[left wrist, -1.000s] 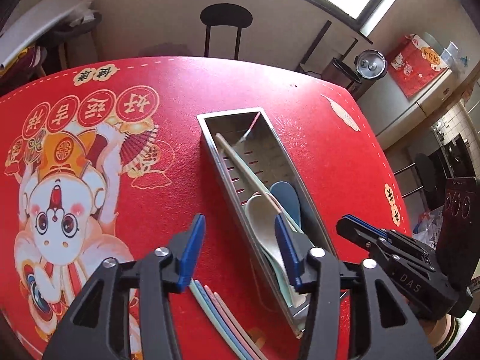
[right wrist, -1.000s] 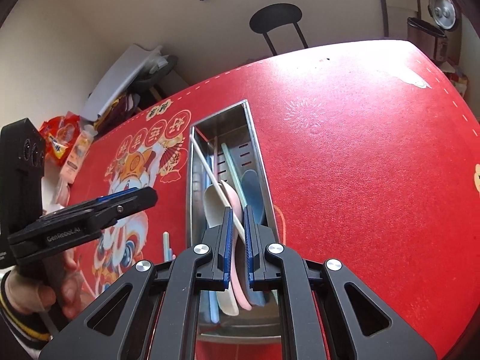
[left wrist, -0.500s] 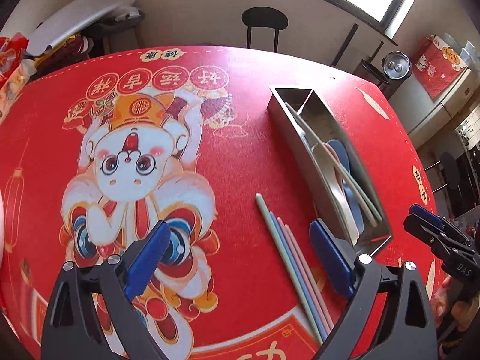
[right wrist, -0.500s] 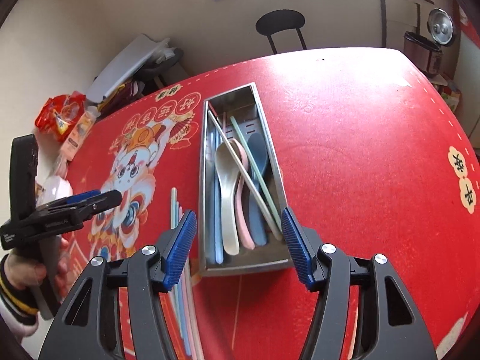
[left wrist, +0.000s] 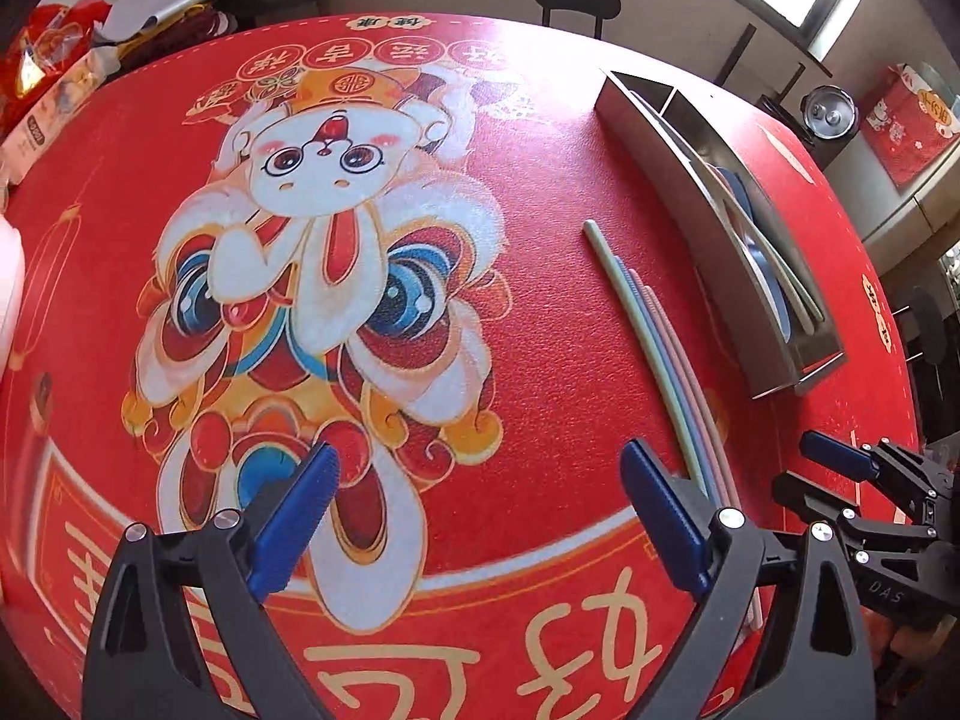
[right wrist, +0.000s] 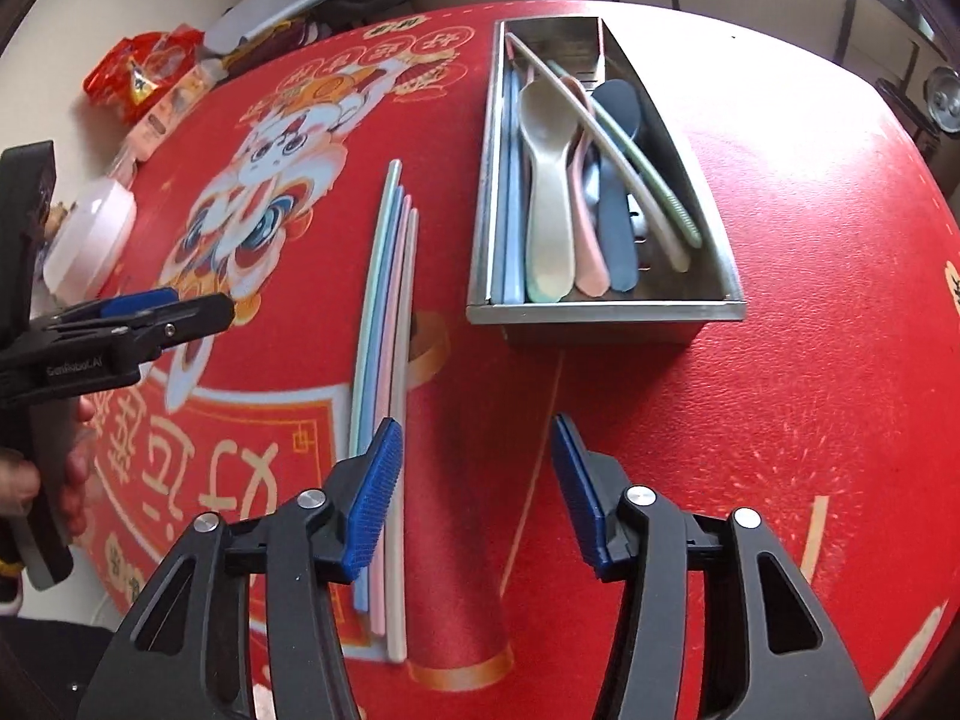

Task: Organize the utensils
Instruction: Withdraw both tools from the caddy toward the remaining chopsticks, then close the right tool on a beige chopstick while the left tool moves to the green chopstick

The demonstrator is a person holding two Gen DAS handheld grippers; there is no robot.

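1. The right gripper (right wrist: pixel 477 483), pinched shut over the tray (right wrist: pixel 600 311) a second ago, is now gaping empty, backed off with the tray ahead of it.
2. The left gripper (left wrist: pixel 474 516) is also hanging wide open, holding nothing.
3. Four loose chopsticks (right wrist: pixel 390 300), lying just ahead-left of the right gripper, are probably going next.
4. Only the right view is showing the spoons (right wrist: pixel 549 180) inside the tray.
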